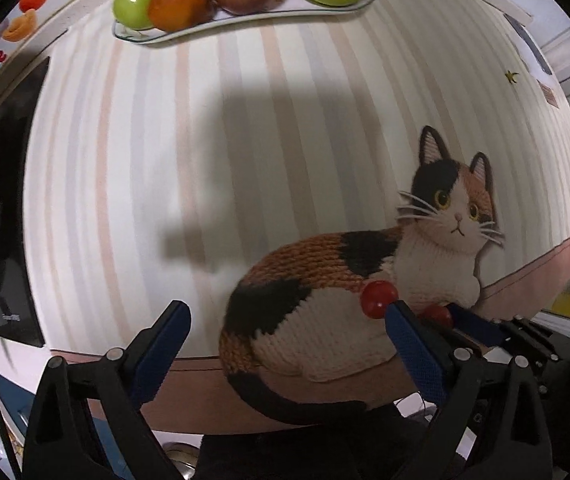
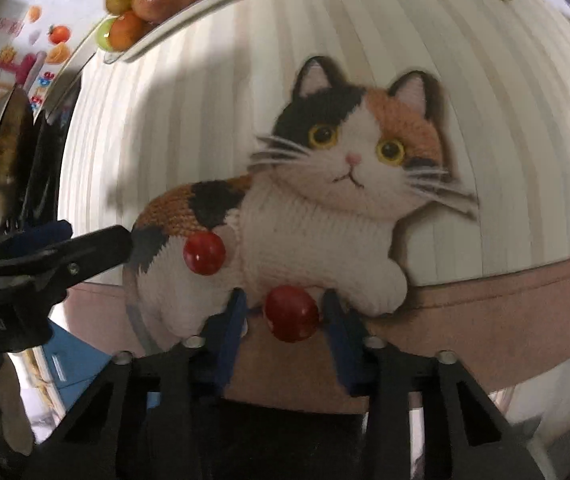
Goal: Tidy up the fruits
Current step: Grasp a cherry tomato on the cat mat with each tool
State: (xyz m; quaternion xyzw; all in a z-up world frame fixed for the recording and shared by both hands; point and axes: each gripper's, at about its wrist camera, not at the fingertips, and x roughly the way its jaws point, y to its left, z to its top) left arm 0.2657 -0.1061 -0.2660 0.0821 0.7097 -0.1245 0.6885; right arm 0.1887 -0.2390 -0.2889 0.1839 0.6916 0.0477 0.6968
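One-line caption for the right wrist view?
Right gripper shut on small red cherry tomato; a second lies on the cat-print mat.

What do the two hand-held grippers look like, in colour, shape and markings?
Both grippers, the left gripper and the right gripper, have black angular plastic frames with triangular cut-outs and small silver pivot pins. Their jaws carry blue pads with a fine textured surface. White lettering shows on the left gripper's black body in the right wrist view, too cut off to read fully.

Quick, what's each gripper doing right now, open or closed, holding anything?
Left gripper: open, holding nothing.
Right gripper: closed on a red cherry tomato.
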